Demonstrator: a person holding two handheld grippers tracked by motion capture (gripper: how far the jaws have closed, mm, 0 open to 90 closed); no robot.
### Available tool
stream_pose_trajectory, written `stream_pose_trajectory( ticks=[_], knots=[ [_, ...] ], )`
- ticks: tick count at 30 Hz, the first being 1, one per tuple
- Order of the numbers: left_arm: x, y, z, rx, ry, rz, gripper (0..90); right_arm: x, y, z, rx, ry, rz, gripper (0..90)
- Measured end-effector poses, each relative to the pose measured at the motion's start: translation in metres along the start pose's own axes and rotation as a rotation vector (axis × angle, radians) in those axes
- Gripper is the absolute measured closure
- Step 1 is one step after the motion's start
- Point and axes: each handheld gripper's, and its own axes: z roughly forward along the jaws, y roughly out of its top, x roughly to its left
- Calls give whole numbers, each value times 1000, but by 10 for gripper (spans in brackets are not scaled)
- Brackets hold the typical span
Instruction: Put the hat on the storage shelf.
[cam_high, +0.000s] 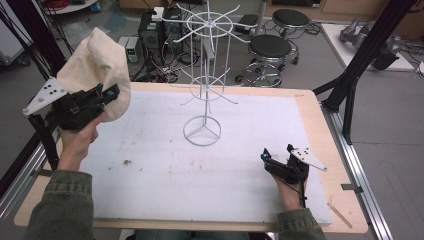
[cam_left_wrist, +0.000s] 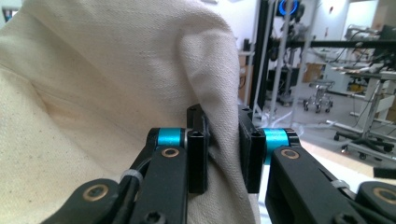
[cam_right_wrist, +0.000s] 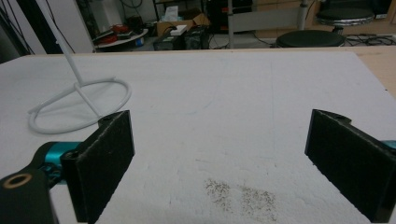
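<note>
Cream cap (cam_high: 95, 62): raised upright, crown up.
Left gripper (cam_high: 107, 93): fingers (cam_left_wrist: 197, 161) pinching cap's lower fabric.
Right gripper (cam_high: 276, 153): fingers (cam_right_wrist: 105, 163) spread, low over the counter (cam_high: 320, 125).
White wire rack (cam_high: 206, 75): mid-counter, between both.

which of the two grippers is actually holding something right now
The left gripper: its jaws are shut on a fold of the cream cloth, held up off the table. The right gripper rests open, with nothing between its jaws.

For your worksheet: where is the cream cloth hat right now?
High view, far left: the cream cloth hat is held up in the left tongs, left of the white wire stand.
</note>
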Motion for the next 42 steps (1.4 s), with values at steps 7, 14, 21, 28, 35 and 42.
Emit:
stream_pose_trajectory(
  ticks=[7,14,21,28,35,42],
  knots=[
    [-12,26,-4,-72,-29,47,772,2,1,-2,-18,-3,-31,71],
    [-19,50,-2,-122,-54,91,772,4,2,-3,-12,-1,-40,71],
    [-29,71,9,-148,-122,114,772,5,2,-3,-13,0,-44,71],
    [-44,84,35,-167,-197,115,771,6,2,-4,-12,3,-49,71],
    [-54,83,62,-153,-245,113,769,6,2,-4,-15,11,-51,71],
    [-62,84,79,-170,-302,87,770,7,2,-4,-13,13,-48,72]
  ],
)
